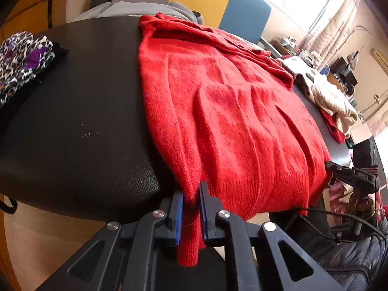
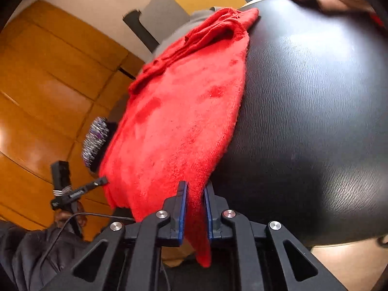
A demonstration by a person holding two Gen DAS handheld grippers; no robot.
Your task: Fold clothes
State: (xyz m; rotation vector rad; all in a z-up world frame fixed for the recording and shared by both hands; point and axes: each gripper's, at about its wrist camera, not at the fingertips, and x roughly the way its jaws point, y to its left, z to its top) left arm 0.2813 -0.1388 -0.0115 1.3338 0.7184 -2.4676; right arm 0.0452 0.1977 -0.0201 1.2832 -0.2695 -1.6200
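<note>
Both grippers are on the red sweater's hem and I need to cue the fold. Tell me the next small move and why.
Probably lift both hem corners together and carry them toward the far end. The left gripper and right gripper are each shut on the red sweater, at its near edge that hangs off the black table; the rest lies spread flat, still unfolded.

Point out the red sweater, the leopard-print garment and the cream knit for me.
red sweater (image 1: 230, 111): left wrist view, middle of its spread body.
leopard-print garment (image 1: 21, 58): left wrist view, centre of the folded bundle.
cream knit (image 1: 332, 97): left wrist view, top of the heap.
</note>
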